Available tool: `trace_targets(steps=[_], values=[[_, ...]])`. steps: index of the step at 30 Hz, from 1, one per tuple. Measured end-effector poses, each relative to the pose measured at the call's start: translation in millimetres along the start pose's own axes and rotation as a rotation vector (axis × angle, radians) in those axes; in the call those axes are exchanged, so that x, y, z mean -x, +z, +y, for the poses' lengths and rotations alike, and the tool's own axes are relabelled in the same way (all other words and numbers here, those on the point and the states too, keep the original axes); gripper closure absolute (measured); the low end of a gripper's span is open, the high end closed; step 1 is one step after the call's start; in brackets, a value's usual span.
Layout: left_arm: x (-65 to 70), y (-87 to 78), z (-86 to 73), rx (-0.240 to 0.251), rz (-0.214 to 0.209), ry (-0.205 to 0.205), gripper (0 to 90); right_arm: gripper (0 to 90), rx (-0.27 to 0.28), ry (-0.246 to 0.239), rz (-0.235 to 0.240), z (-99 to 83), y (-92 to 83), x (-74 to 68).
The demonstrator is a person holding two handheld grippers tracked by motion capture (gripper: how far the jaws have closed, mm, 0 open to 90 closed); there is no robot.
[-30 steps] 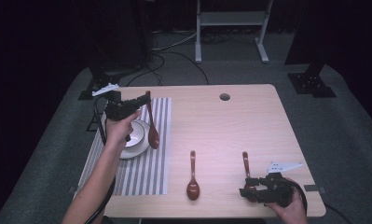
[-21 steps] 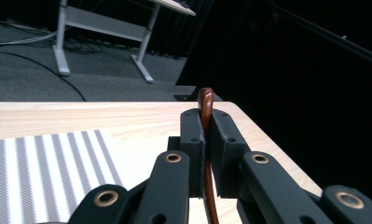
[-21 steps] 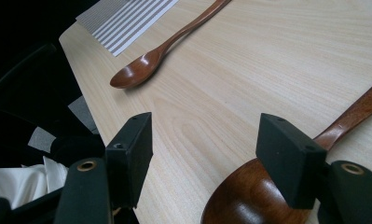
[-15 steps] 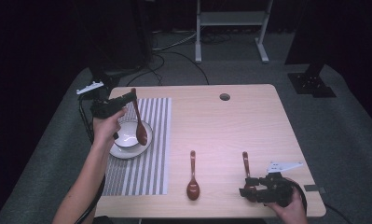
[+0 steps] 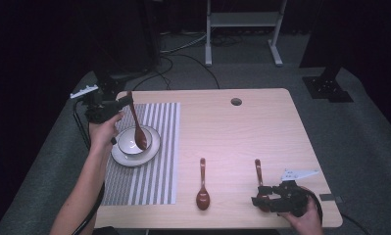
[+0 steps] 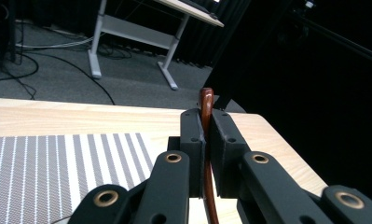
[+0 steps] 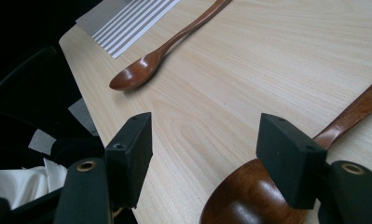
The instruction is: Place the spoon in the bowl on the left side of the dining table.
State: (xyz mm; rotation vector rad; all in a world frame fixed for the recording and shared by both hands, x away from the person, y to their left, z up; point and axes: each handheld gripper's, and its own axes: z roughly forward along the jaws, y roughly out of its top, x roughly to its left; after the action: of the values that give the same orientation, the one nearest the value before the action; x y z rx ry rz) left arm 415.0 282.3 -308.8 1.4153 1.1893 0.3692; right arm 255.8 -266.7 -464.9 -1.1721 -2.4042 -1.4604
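The spoon (image 5: pixel 136 122) you are carrying hangs bowl-down over the white bowl (image 5: pixel 130 140), at about 9 o'clock on the table (image 5: pixel 261 132), its scoop just inside the rim or touching it; which, I cannot tell. Your left gripper (image 5: pixel 115 104) is clamped on its handle; in the left gripper view the pads (image 6: pixel 192 140) pinch the shaft with the tip poking up between them. So this one looks nearly delivered: lower it and let go.

Two more spoons lie on the bare wood near 6 o'clock: the middle spoon (image 5: pixel 203 185) untouched, and the right spoon (image 5: pixel 259 178) by your right gripper (image 5: pixel 265 200). That gripper's jaws stand apart, one pad over the scoop, nothing held yet. The bowl sits on a plate (image 5: pixel 151 152) on the striped mat (image 5: pixel 156 181).
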Motion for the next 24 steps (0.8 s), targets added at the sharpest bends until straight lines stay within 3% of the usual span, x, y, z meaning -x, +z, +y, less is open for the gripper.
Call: trace_targets(steps=[17, 24], values=[[-35.2, -12.3, 1.9, 0.029, 0.113, -0.069, 84.3, 34.8, -0.002, -0.002, -0.002, -0.2, -0.3, -0.2], [-49.3, -15.0, -0.1, 0.048, 0.182, -0.091, 84.4, 34.8, -0.006, -0.004, -0.001, 0.0, 0.5, -0.2]])
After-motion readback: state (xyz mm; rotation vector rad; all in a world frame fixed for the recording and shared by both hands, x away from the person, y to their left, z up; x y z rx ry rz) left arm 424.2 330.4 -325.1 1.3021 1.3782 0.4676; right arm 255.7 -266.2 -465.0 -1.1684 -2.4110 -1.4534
